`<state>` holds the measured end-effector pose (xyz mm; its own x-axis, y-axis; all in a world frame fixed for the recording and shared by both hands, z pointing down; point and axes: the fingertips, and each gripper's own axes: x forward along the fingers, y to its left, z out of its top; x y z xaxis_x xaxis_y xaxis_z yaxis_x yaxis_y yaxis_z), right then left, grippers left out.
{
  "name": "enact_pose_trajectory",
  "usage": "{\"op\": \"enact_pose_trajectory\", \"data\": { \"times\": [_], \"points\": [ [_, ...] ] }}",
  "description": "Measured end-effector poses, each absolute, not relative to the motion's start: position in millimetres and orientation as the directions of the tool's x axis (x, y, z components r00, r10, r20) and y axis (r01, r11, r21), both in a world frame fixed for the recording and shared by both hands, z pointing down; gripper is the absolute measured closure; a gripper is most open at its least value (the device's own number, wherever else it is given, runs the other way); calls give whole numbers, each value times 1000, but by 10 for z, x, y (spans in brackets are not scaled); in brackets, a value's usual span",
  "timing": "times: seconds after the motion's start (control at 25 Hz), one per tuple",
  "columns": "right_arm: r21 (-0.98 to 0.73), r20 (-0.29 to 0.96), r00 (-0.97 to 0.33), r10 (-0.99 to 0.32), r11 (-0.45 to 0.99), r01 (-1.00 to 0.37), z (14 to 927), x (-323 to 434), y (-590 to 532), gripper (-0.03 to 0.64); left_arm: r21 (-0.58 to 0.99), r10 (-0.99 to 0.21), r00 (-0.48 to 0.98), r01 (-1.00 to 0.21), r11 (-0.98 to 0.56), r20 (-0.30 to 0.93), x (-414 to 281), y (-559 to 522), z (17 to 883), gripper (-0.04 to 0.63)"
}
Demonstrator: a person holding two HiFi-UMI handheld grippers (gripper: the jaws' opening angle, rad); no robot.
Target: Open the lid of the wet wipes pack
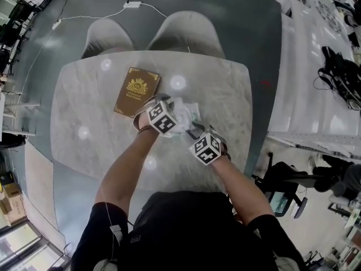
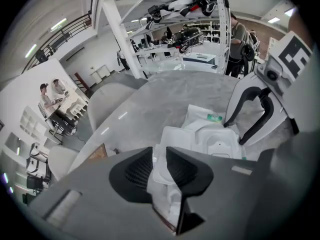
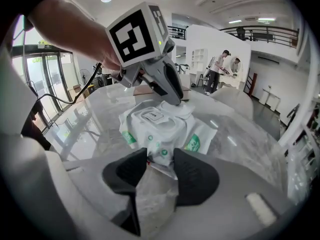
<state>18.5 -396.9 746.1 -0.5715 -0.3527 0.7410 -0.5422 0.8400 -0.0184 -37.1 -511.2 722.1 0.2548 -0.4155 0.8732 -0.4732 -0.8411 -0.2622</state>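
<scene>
The white plastic wet wipes pack, just right of the brown gold-crested book, is largely hidden in the head view. Its edge is clamped by the right gripper; its opened lid is straddled, unpinched, by the left gripper.

Black short-sleeved shirt, thin white cable by its left sleeve. The grey left gripper and right gripper each bear a black-and-white marker cube.
</scene>
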Motion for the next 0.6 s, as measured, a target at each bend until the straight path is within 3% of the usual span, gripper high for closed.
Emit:
{"op": "enact_pose_trajectory", "data": {
  "times": [0.32,0.6],
  "points": [
    [-20,746,-565,-352,837,-547,7449,168,-3973,443,-255,-451,271,-538,-803,850,-482,-5000,7098,485],
    [-130,692,-621,-369,782,-609,7262,165,-3913,451,-222,-520,372,-607,-763,769,-695,-4693,6596,486]
  ]
}}
